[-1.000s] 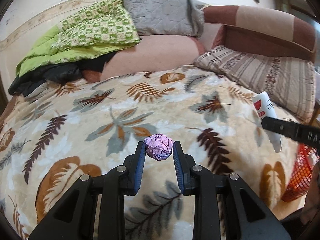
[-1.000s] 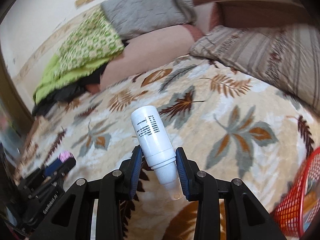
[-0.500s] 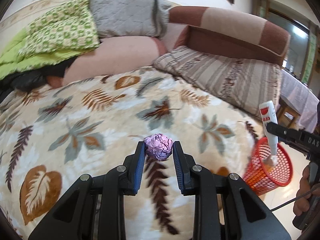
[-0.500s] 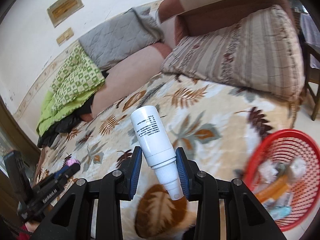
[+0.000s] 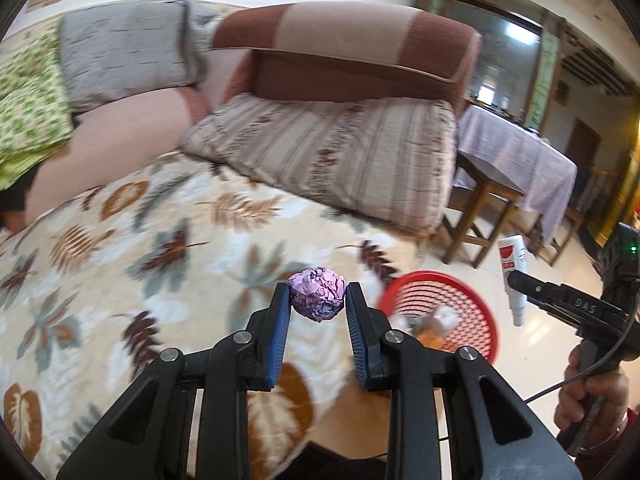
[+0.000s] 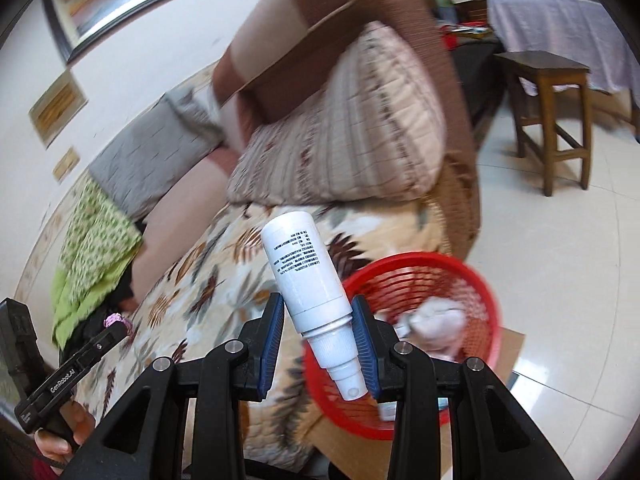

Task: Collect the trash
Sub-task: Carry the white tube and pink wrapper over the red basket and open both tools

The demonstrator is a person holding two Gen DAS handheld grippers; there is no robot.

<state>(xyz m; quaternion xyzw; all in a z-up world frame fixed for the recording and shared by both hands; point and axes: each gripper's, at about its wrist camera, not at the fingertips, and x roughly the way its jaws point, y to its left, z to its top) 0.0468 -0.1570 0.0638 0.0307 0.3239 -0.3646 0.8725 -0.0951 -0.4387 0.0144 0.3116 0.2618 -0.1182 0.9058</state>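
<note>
Carrying two pieces of trash to the basket, one clamped in each tool.

The bed with its leaf-patterned beige blanket [image 5: 132,264] fills the lower left of both views. The round red mesh plastic basket [image 6: 472,276] stands on the floor by the bed's edge, lower right of centre, with pale scraps already inside. My right tool [image 6: 318,340] is clamped on the white plastic spray bottle [image 6: 304,264], nozzle down, just at the basket's near rim. My left tool [image 5: 318,312] grips the crumpled purple paper ball [image 5: 318,294] above the blanket, short of the basket. Next, I judge, each tool must get squarely over the opening before I let go.
</note>
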